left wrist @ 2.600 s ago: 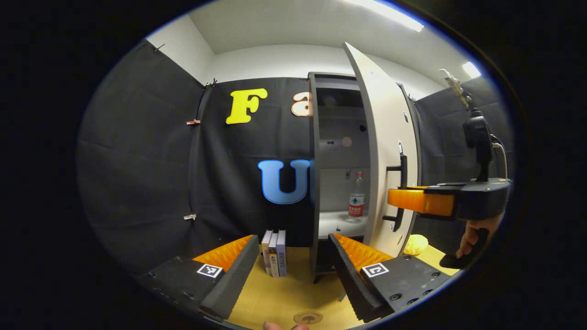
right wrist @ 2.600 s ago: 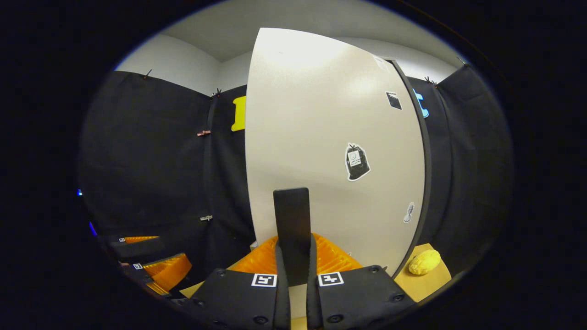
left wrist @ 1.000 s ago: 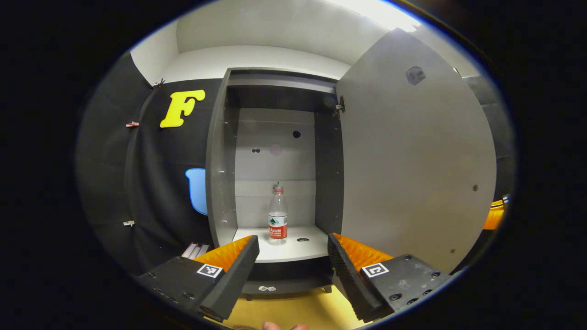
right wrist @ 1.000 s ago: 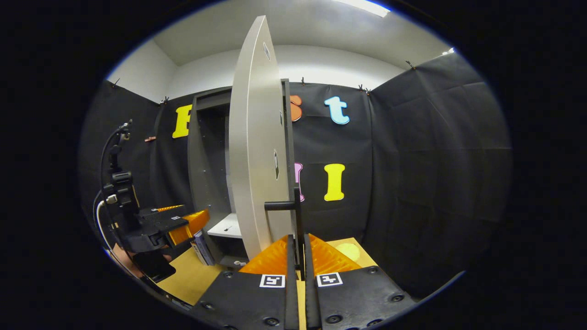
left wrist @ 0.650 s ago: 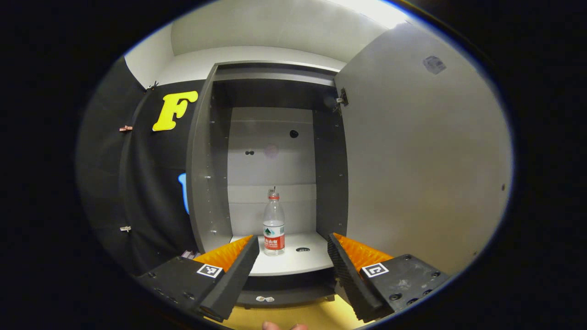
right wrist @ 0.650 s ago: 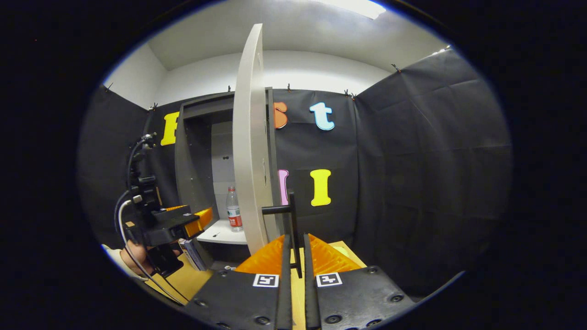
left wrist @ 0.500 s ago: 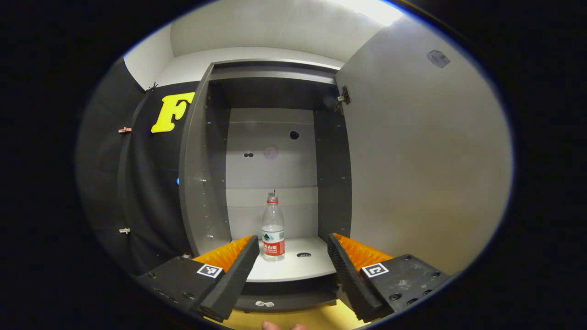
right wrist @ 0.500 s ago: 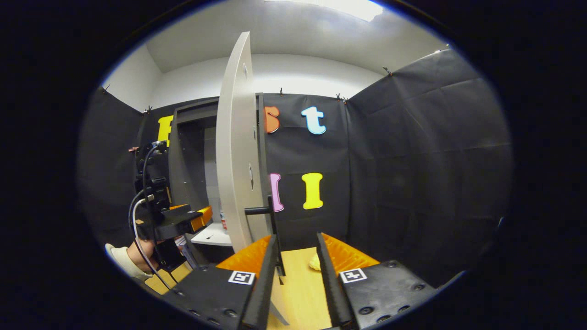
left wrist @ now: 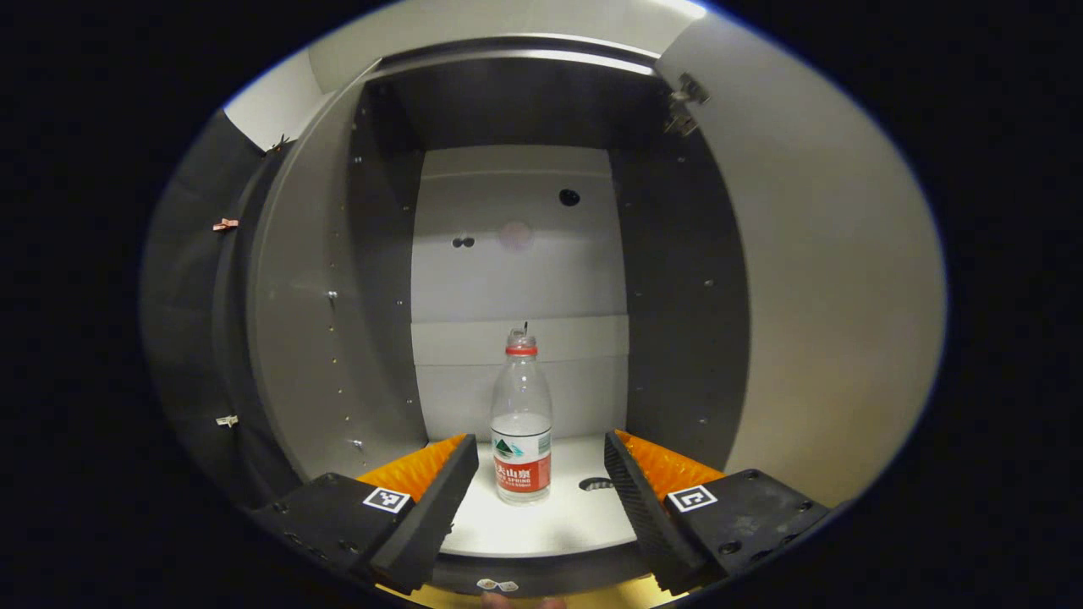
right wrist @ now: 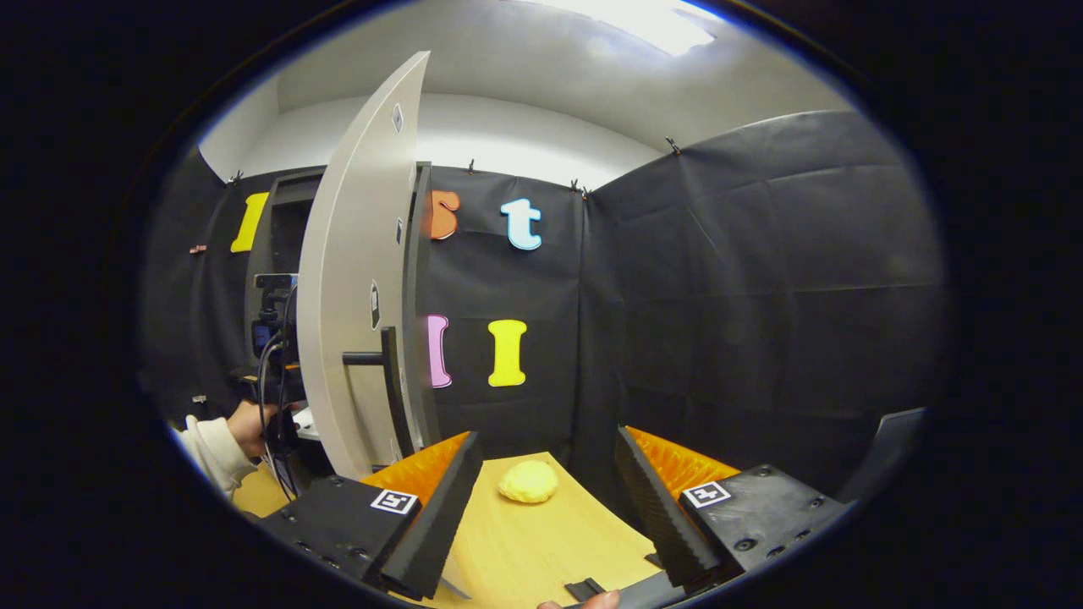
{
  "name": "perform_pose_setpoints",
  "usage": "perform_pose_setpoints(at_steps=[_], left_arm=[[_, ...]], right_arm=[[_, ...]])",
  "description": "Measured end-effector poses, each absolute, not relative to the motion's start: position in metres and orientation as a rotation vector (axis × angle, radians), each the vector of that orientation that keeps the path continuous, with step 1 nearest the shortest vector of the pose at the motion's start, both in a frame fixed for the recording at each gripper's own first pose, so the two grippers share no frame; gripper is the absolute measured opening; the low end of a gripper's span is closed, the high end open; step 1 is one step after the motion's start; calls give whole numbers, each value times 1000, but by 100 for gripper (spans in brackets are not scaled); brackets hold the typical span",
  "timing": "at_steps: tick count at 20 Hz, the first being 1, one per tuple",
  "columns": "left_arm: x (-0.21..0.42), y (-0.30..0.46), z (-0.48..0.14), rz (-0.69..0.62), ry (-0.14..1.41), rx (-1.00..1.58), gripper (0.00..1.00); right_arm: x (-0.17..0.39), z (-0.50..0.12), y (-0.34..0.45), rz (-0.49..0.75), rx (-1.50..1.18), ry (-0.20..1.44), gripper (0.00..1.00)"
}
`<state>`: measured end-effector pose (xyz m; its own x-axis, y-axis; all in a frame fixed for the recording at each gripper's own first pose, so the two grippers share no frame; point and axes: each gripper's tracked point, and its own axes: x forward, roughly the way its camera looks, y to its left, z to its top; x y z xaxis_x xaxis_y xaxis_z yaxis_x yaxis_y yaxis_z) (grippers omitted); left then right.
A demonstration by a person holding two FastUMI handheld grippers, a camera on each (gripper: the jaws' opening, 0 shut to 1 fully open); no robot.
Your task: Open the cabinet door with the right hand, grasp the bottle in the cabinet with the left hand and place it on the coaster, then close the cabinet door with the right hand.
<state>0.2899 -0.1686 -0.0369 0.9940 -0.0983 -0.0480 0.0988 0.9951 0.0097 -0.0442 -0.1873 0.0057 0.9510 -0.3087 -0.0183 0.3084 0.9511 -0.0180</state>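
Both grippers wide, empty; bottle [left wrist: 522, 423] untouched.

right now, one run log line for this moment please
door: open | bottle: upright on cabinet shelf, ungrasped | left gripper: open, fingers flanking bottle | right gripper: open, off handle

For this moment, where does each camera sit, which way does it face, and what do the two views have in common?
Left gripper view: rides on the left gripper, facing straight into the open cabinet at the bottle on its shelf; its own two fingers, spread, frame the bottle.
Right gripper view: rides on the right gripper, outside the cabinet door, facing the booth corner and a yellow lump on the table; its fingers are spread, and a hand with a sleeve appears at left.
Shared: the open door, seen from opposite faces.
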Motion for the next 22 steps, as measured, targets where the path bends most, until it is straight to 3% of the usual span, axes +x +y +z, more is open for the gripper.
perform_pose_setpoints(at_steps=[14,15,17,22], left_arm=[[402,-161,-71,6,98,20,95],[401,-158,-70,9,97,29,92],[400,-160,-71,-1,104,34,77],[357,-149,-34,-22,40,12,76]], right_arm=[[-38,-8,-204,-343,-29,79,98],[-37,-8,-203,-341,-26,80,98],[-37,-7,-204,-340,-26,77,98],[-38,-5,-204,-325,14,67,98]])
